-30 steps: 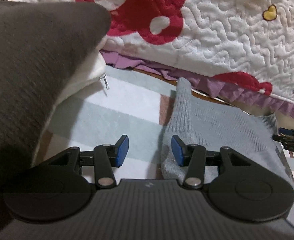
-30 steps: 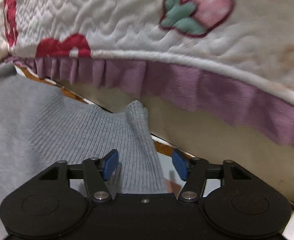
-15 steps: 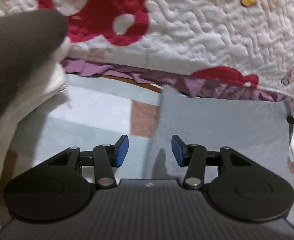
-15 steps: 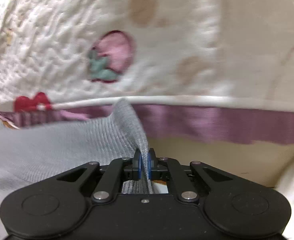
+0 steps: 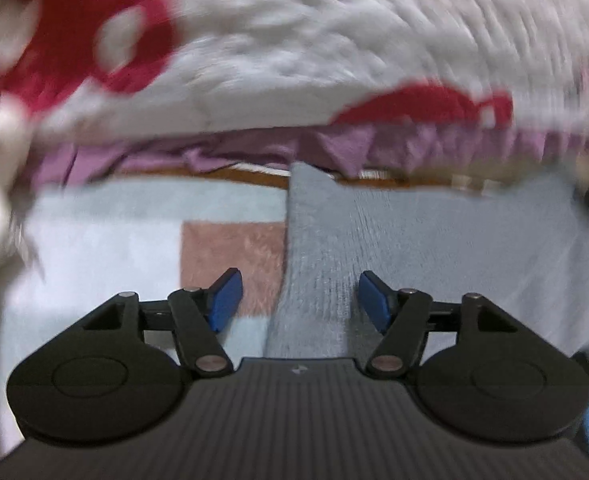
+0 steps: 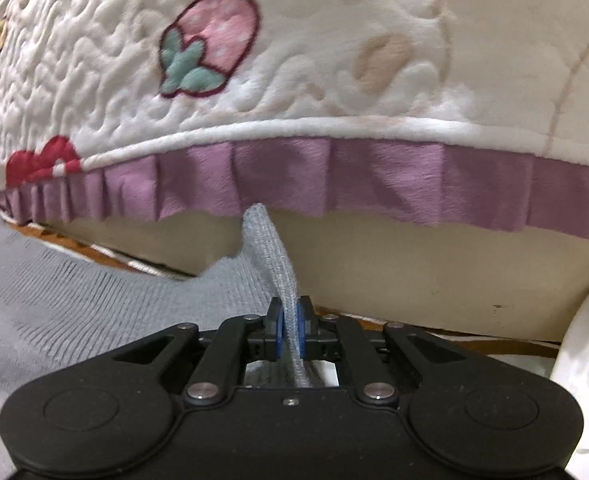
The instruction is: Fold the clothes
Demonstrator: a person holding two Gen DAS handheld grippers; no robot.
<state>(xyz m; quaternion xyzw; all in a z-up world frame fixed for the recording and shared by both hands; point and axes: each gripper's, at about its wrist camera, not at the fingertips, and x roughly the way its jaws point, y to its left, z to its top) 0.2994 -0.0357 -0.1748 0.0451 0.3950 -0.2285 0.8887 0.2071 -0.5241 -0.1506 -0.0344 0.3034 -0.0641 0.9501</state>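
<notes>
Left wrist view, all motion blur: the left gripper (image 5: 297, 298) has just been spreading its blue fingers (image 5: 225, 295) to a middling gap, and a raised ridge of the grey knit garment (image 5: 434, 248) runs up between them, touching neither pad, above a checked rug (image 5: 230, 248). Right wrist view: the right gripper (image 6: 288, 330) is pinched tight on a corner of that garment, which pokes up ahead of the fingertips toward the quilt (image 6: 334, 60) and its purple frill. No readable writing anywhere.

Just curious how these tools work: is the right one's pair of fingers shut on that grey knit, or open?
Shut: the right gripper has its blue fingers pressed together on a raised fold of the grey knit garment.
</notes>
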